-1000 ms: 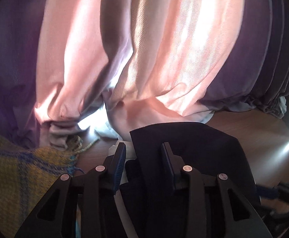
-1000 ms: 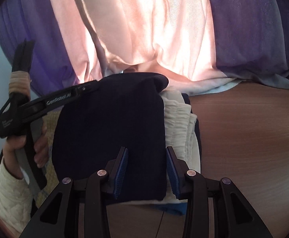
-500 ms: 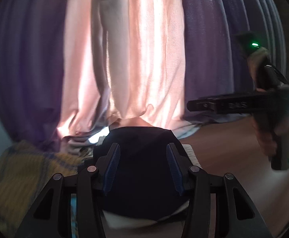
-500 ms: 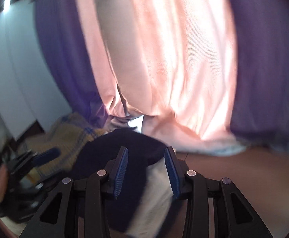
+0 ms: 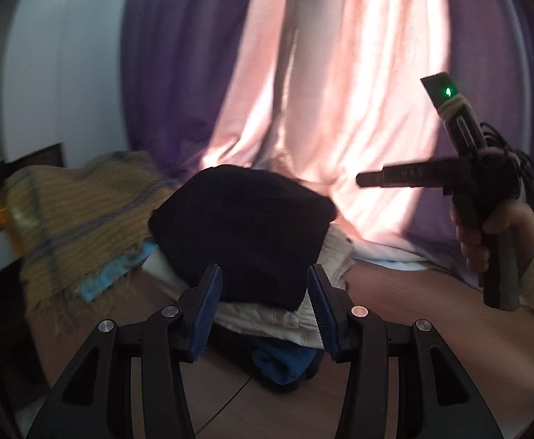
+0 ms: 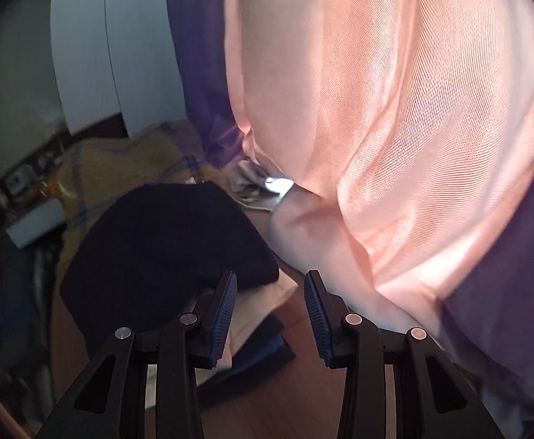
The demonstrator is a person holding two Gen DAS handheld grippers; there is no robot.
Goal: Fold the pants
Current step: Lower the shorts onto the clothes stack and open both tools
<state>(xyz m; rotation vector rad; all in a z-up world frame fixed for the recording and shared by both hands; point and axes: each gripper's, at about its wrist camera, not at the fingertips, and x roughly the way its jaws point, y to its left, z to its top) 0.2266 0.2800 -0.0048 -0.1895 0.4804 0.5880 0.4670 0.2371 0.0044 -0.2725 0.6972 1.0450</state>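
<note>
1. Here, through the left wrist view: left gripper (image 5: 264,294) low in the centre of the frame, jaws spread wide with nothing between them, blue pads facing each other.
2. Just beyond the fingertips, folded dark pants (image 5: 243,232) in the middle of the frame, lying on top of a stack: a cream garment (image 5: 296,316) underneath, a blue garment (image 5: 281,364) at the very bottom, all on a brown wooden table (image 5: 413,292).
3. At left of the frame, a yellow blanket with blue stripes (image 5: 80,216), touching the stack's left side.
4. At right of the frame, right gripper (image 5: 362,180) held up clear of the table in a hand (image 5: 486,234), fingers pointing toward frame centre; whether spread or closed cannot be told from this side-on angle.
5. Filling the upper frame, pink and purple curtains (image 5: 340,91).
6. Next, through the right wrist view: right gripper (image 6: 270,307) at lower centre, jaws apart and holding nothing.
7. Dark pants (image 6: 164,248) at centre left of the frame, left of the fingertips, on the cream garment (image 6: 263,303) and a dark blue layer (image 6: 263,351).
8. Yellow blanket (image 6: 120,161) behind the stack at upper left, blurred.
9. Curtains (image 6: 395,128) across the right and upper frame, hem bunched on the table (image 6: 296,402).
</note>
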